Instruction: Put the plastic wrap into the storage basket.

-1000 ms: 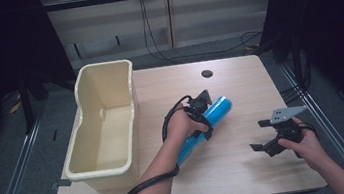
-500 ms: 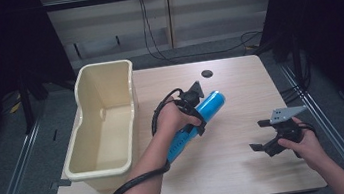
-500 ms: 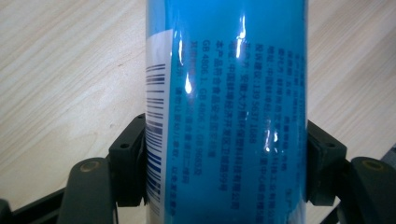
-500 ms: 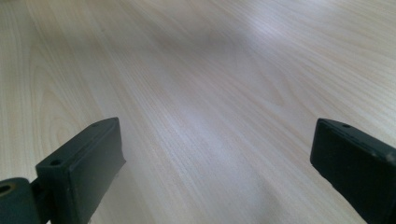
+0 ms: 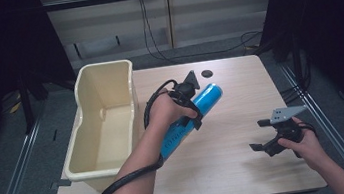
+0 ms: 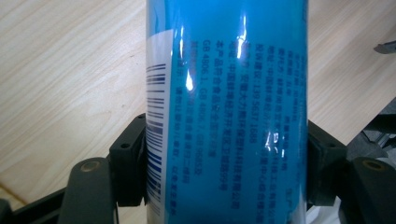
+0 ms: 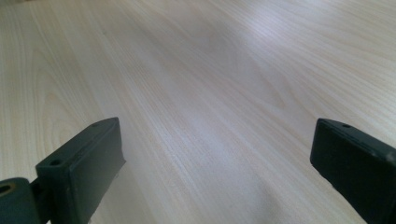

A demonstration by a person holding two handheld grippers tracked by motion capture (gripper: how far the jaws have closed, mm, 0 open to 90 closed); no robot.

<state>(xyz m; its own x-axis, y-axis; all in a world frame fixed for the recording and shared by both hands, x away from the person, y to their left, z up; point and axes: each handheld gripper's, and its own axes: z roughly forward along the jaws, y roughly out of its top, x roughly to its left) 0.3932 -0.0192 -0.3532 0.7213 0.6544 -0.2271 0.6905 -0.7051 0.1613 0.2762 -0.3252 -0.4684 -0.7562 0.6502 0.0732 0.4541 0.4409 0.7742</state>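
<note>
While the right hand-held gripper (image 5: 265, 140) is kept wide open and empty above the table (image 5: 241, 98), the blue tube (image 5: 190, 119) is clamped by the left hand-held gripper (image 5: 192, 105).

Blue tube (image 6: 229, 112) — ends cut off

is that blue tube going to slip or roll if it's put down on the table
Probably slippery: the tube has a glossy wrap with bright glare, so the left claw grips it by side pressure alone. It looks rigid, not dented at the pads. Being round, it would likely roll on the flat table.
</note>
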